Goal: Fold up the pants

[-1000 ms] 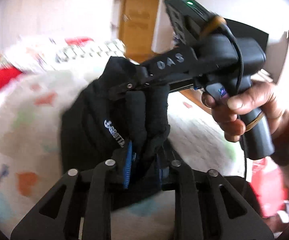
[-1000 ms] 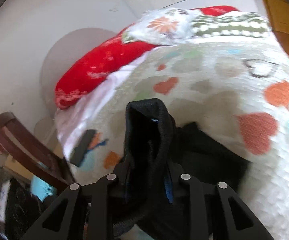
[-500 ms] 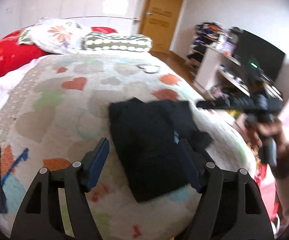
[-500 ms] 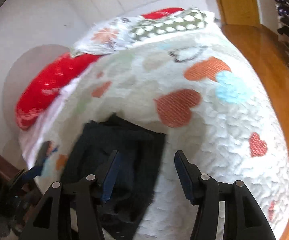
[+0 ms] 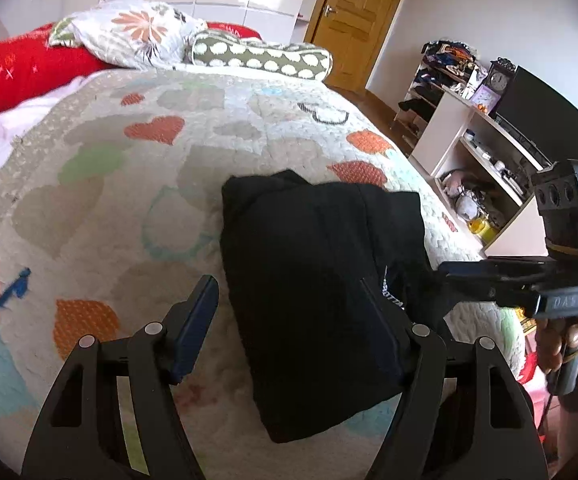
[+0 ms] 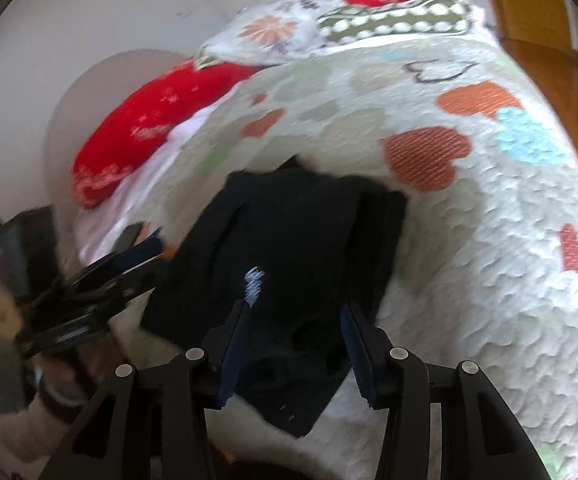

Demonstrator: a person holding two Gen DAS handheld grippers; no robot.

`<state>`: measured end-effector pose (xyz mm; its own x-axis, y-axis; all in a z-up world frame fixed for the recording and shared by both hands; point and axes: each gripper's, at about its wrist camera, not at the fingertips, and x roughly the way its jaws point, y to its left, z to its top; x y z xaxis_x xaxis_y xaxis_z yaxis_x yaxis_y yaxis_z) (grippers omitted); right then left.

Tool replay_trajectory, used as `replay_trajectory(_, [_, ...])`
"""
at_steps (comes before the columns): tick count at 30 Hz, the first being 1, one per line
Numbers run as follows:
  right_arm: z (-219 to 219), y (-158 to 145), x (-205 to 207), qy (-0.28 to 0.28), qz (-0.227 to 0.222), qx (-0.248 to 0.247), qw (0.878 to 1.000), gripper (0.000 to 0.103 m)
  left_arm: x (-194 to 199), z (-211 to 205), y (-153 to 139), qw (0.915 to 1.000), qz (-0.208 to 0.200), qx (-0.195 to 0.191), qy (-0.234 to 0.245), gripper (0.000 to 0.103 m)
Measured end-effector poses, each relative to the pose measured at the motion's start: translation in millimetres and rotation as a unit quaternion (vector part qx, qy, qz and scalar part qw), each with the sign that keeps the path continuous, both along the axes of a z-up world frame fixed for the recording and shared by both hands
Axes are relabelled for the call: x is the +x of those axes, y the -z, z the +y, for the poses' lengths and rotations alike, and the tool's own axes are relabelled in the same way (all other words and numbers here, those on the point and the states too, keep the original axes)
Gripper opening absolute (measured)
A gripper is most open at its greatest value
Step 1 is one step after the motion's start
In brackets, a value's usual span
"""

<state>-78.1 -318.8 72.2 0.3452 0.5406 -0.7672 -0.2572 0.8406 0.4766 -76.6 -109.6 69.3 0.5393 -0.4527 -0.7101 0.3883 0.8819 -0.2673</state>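
Left wrist: folded black pants (image 5: 313, 280) lie on quilt (image 5: 129, 184).

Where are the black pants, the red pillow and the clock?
pants (image 5: 309, 264): left wrist view, middle of the folded black bundle.
red pillow (image 5: 21, 72): left wrist view, its broad red front.
clock (image 5: 499, 80): left wrist view, the round white face.
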Motion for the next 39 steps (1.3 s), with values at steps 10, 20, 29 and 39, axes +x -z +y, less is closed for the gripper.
replay_trajectory(10, [-1, -10, -24, -0.014, -0.041, -0.032, 0.999, 0.005, -16, -10, -5, 0.9998, -0.004, -0.002, 0.017, 0.071])
replay_trajectory(20, [-4, 1, -13, 0.0, -0.027, -0.026, 0.999, 0.034, -16, -8, 4, 0.9999, 0.013, -0.003, 0.006, 0.071])
replay_trajectory(29, [7, -15, -29, -0.048, -0.07, -0.039, 0.996, 0.007, -19, -5, -1, 0.9999, 0.011, -0.011, 0.004, 0.071])
replay_trajectory(39, [-23, 1, -31, 0.017, -0.044, -0.024, 0.999, 0.007, -21, -14, 5, 0.9998, 0.008, 0.013, 0.014, 0.071])
